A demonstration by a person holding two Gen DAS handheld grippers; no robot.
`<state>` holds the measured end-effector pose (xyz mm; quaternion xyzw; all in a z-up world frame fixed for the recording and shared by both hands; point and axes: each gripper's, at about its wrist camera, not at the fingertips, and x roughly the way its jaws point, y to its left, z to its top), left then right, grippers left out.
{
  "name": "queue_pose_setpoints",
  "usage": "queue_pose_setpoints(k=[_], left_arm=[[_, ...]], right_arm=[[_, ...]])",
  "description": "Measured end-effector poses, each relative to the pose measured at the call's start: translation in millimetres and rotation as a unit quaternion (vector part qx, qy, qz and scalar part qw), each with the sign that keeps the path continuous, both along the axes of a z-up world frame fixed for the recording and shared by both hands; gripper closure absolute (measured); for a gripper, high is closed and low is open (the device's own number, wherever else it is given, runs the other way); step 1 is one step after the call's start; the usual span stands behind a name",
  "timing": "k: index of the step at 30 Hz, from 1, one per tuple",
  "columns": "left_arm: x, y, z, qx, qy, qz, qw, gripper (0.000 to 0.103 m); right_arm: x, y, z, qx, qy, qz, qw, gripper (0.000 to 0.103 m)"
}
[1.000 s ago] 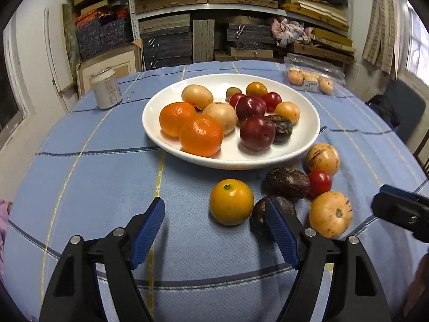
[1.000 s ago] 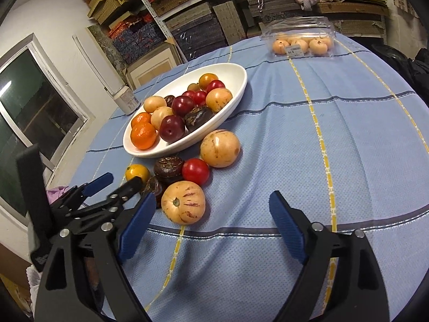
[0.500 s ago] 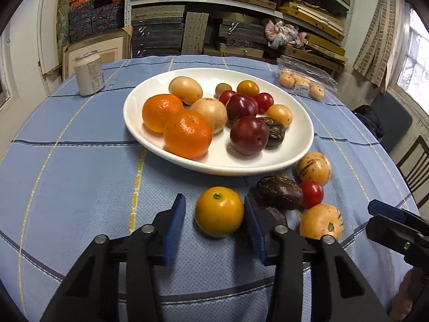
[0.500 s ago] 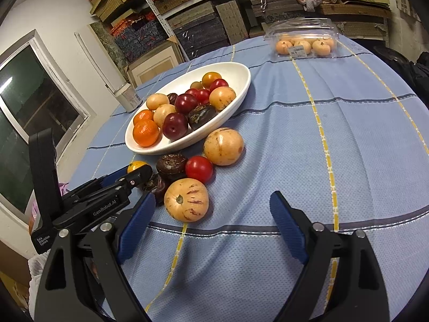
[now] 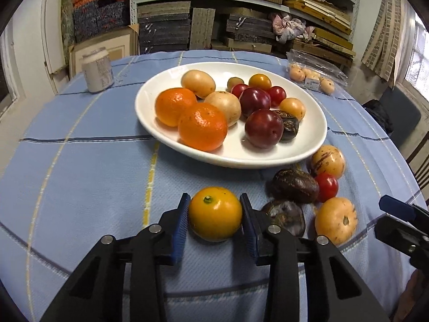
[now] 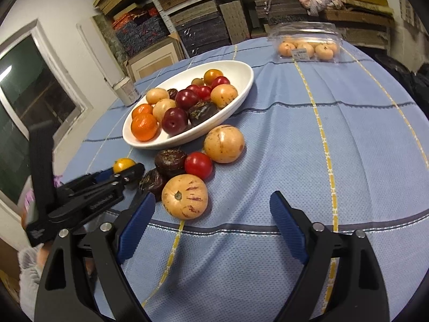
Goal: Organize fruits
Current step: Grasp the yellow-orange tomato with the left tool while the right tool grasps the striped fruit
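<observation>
Left claw closing on the yellow-orange fruit, which sits on the desk between both pads, just short of the white plate. Right claw gapes empty, farther off, beside the striped melon.

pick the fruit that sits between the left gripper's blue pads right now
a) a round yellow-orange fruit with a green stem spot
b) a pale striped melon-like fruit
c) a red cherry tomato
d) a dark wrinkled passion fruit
a: the left gripper is closing its jaws on the yellow-orange fruit, with a blue pad against each side of it, while the red tomato, the dark wrinkled fruit and the striped pale fruit lie on the cloth to its right.
</observation>
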<state>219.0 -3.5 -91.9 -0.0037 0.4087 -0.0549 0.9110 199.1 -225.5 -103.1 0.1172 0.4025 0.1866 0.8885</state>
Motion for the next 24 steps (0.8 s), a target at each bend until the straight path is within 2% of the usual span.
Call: queue_pose_setpoints(k=[5,7,11,19,22,24], left_arm=[[-14.6,5.9,18.2,-0.004,-0.032,0.011,0.9994,0.065],[-15.3,6.5,19.1,-0.007,-0.032,0.012,0.9994,0.065],[-15.3,6.6,20.0,-0.014,-0.027,0.011,0.9995,0.065],[-17.0,7.1,22.6,-0.018,-0.029,0.009,0.9994,0.065],[-16.8,7.3,22.8,-0.019,-0.030,0.009,0.9993,0.065],[-16.8,7.3,22.8,-0.018,-0.029,0.010,0.9994,0.065]], right_arm=[[-8.4,28.4,-3.4,-0.074,-0.028,0.028,0.996,0.018],[-10.7,38.1,-4.2,-0.107,-0.047,0.031,0.993,0.018],[-7.5,45.5,-5.6,-0.130,-0.063,0.031,0.989,0.018],[7.9,56.4,-12.8,-0.136,-0.044,0.041,0.989,0.034],[12.9,60.6,-15.5,-0.138,-0.036,0.049,0.989,0.042],[14.3,64.5,-17.9,-0.143,-0.030,0.056,0.988,0.051]])
